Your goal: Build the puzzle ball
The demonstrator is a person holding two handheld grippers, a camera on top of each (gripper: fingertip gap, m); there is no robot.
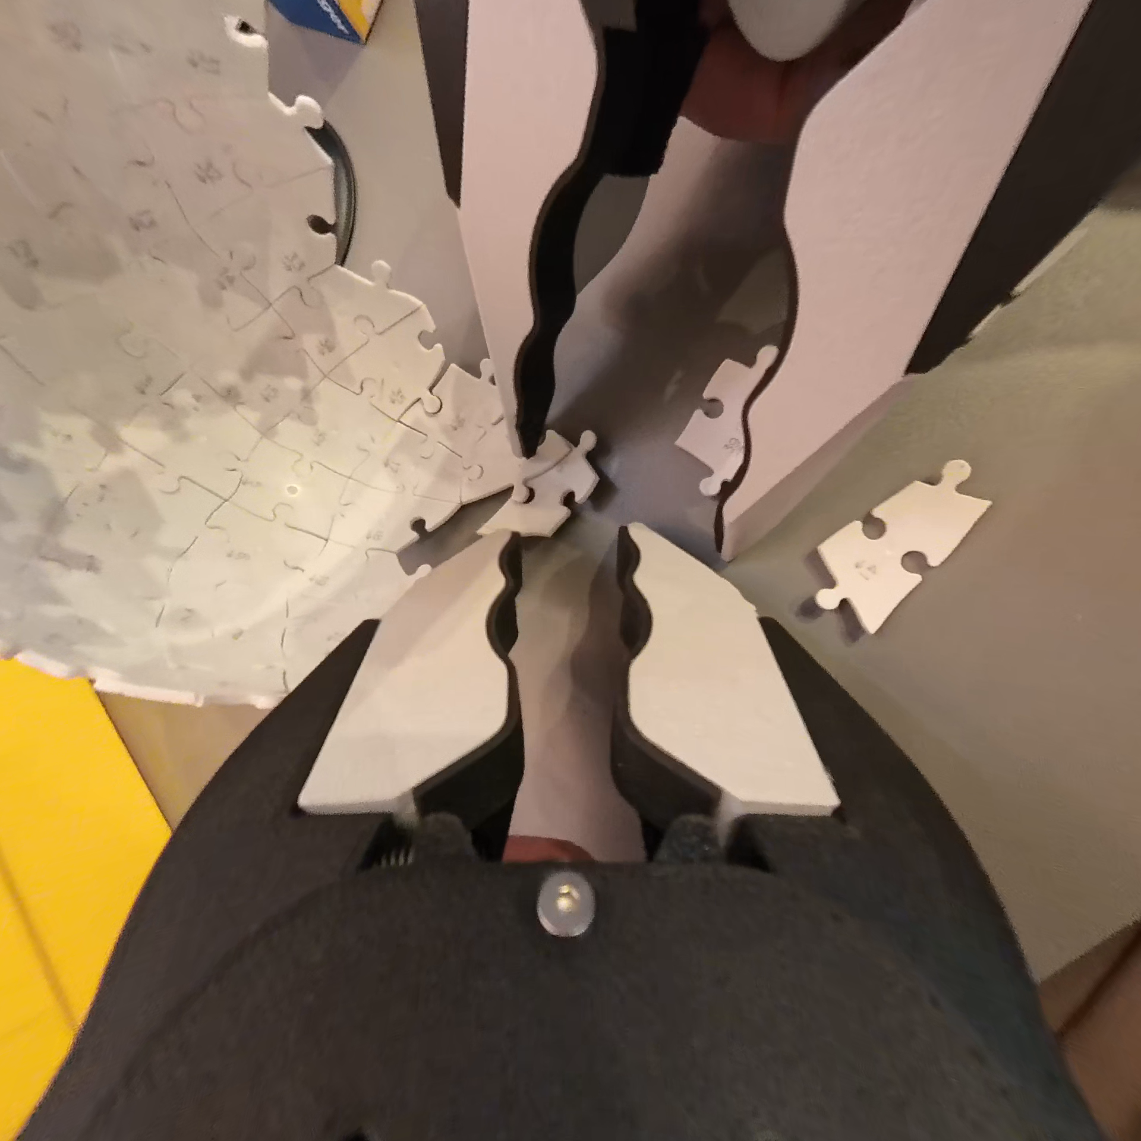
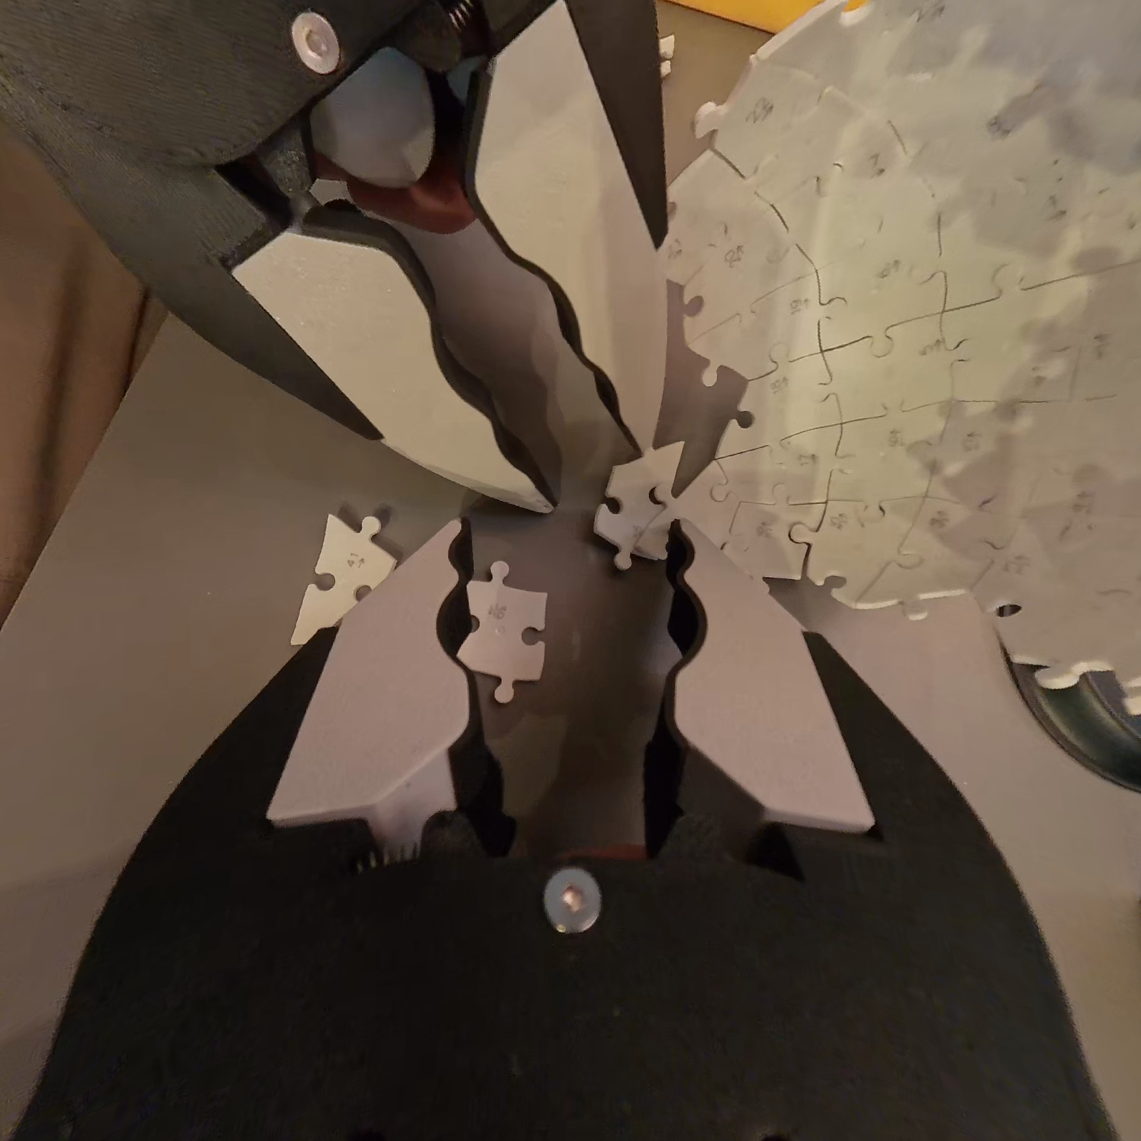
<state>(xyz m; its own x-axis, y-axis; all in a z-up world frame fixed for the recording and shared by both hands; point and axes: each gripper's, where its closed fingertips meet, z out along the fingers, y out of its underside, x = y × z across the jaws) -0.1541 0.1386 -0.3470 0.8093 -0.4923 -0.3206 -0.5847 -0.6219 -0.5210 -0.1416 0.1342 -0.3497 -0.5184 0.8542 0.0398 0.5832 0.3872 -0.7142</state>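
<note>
- Left gripper [image 1: 568, 537]: jaws apart with nothing between them, tips just short of a small white jigsaw piece [image 1: 555, 488] at the rim of the puzzle ball.
- Right gripper [image 2: 568, 531]: jaws also apart, empty; its right fingertip sits right beside that same small piece [image 2: 636, 512]. Can't tell if it's touching.
- The piece overlaps the edge of the half-built white puzzle ball shell [image 1: 185, 432], a curved dome of interlocked pieces with grey blotches, tilted on its side on the grey table [image 1: 988, 741].
- Two loose white puzzle pieces lie flat on the table: one [image 2: 503, 630] between the right gripper's fingers, the other [image 2: 346, 568] just outside them, to the left.
- Yellow surface [image 1: 62, 864] beyond the table edge.
</note>
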